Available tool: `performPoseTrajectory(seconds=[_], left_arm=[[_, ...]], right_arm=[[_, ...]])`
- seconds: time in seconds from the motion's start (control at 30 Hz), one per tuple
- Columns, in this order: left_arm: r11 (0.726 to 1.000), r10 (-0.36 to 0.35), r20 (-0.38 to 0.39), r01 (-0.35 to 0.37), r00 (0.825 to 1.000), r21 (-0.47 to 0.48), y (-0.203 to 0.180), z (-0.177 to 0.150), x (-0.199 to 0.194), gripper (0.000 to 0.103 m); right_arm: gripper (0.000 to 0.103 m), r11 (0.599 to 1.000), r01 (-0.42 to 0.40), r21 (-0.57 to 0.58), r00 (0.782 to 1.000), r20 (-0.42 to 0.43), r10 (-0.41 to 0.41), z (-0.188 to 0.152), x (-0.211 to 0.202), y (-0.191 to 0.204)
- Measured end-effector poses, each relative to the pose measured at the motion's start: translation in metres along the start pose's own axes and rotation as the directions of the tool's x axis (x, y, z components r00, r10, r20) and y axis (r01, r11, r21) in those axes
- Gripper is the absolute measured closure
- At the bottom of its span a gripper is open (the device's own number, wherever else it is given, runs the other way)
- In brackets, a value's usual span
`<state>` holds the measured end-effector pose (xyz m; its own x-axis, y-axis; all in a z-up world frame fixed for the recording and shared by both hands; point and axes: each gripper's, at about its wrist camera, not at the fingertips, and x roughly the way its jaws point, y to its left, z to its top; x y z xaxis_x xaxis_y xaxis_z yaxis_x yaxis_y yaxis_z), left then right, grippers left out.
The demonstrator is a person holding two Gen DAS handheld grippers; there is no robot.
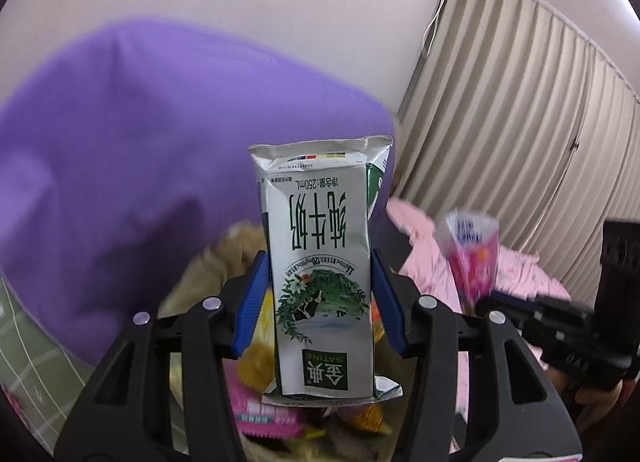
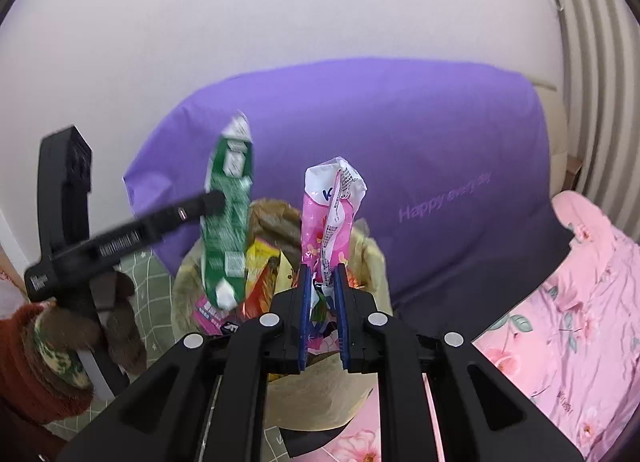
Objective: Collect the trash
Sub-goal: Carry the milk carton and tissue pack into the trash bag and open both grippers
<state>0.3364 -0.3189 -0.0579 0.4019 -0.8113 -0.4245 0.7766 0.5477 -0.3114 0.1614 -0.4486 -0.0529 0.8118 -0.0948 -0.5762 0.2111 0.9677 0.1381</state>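
Two pieces of trash held up over a basket of wrappers.

The left gripper [image 1: 320, 294] has its jaws about half open, blue pads pressed on both sides of a flattened white-and-green milk carton [image 1: 320, 262], upside down with its print inverted. The right gripper [image 2: 322, 314] has its jaws nearly closed, pinching a crumpled pink-and-white wrapper [image 2: 330, 218] that stands upright. Both hang above the tan basket [image 2: 372, 262] holding bright wrappers, before a purple pillow [image 2: 400, 134].
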Motion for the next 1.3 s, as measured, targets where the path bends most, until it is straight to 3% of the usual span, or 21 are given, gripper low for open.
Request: performPoseTrajectory(seconds=[0.13,0.37,0.47,0.67,0.8,0.93,1.07,1.17,1.3], left_arm=[[0.996,0.076,-0.110,-0.070,0.991,0.056,0.005,-0.013,0.014,0.055],[0.994,0.093,-0.224,-0.076,0.970,0.082,0.010,-0.017,0.029,0.055],[0.993,0.094,-0.234,-0.074,0.968,0.091,0.008,-0.011,0.038,0.055],[0.999,0.038,-0.253,-0.027,0.967,0.047,0.008,-0.003,0.047,0.055],[0.997,-0.053,-0.282,0.035,0.958,-0.068,0.022,0.003,0.053,0.055],[0.991,-0.083,-0.268,0.051,0.960,-0.124,0.035,0.002,0.035,0.044],[0.987,-0.090,-0.236,0.056,0.967,-0.148,0.039,0.007,0.017,0.038],[0.989,-0.064,-0.198,0.036,0.978,-0.146,0.040,0.011,-0.005,0.037],[0.993,-0.007,-0.146,-0.010,0.989,-0.116,0.038,0.014,-0.038,0.037]], right_arm=[[0.090,0.999,-0.051,0.000,0.995,-0.082,0.051,0.002,0.032,-0.001],[0.090,0.997,-0.067,-0.028,0.983,-0.173,0.062,-0.005,0.078,-0.002],[0.090,0.997,-0.074,-0.016,0.982,-0.178,0.070,-0.008,0.084,-0.006],[0.090,0.997,-0.070,-0.007,0.981,-0.181,0.068,-0.009,0.084,-0.009],[0.090,0.998,-0.065,-0.008,0.982,-0.177,0.063,-0.009,0.083,-0.008],[0.089,0.999,-0.046,-0.019,0.986,-0.163,0.042,-0.007,0.081,-0.005],[0.072,1.000,-0.012,-0.010,0.991,-0.136,0.011,-0.006,0.078,-0.003],[0.066,1.000,0.000,-0.009,0.992,-0.126,-0.001,-0.007,0.073,-0.001],[0.065,1.000,-0.002,-0.009,0.995,-0.097,0.001,-0.004,0.062,0.008]])
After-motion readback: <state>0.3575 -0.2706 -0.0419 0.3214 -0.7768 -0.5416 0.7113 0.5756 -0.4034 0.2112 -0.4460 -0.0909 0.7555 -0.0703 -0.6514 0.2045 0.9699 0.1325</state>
